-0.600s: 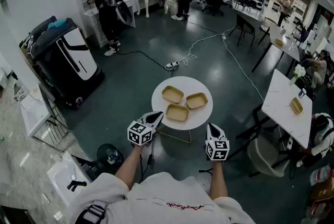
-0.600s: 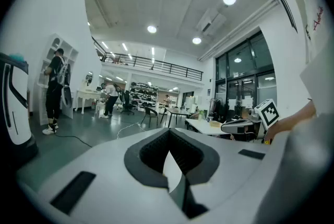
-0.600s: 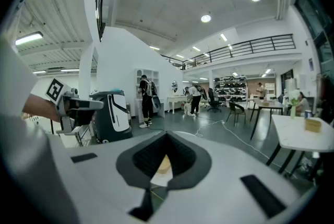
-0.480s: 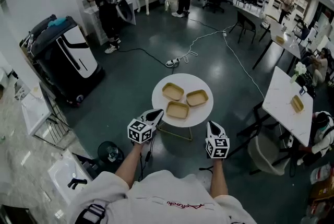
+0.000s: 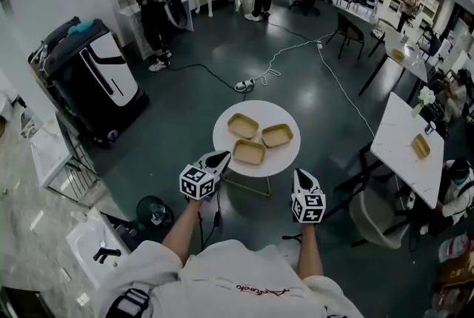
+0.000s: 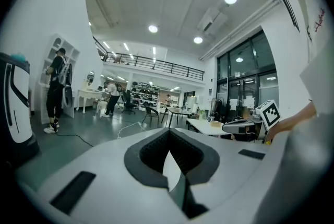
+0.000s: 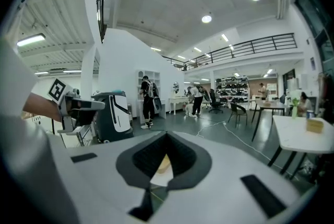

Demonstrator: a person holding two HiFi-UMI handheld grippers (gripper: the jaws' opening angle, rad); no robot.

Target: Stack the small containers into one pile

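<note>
three small tan containers [image 5: 250,152] sit unstacked, side by side, on the round white table [image 5: 222,150]. the left gripper [image 5: 217,159] and right gripper [image 5: 301,177] hover at the table's near edge, jaws together and empty. only the head view shows all three containers.

**A:** Foreground entry?
**B:** Right gripper [image 7: 155,182], grey jaws meeting along their seam and gripping nothing. A tan container [image 7: 161,164] is showing through the dark notch.
**A:** Left side?
**B:** Left gripper [image 7: 96,106] is hovering, its marker cube [image 7: 56,90] facing us. A black-and-white machine [image 7: 112,114] is standing beyond it.
**A:** Background?
**B:** A person with a backpack [image 7: 147,99] is standing at white shelving [image 7: 140,93]. A white table [image 7: 302,139] at right is carrying a tan box [image 7: 314,125].
</note>
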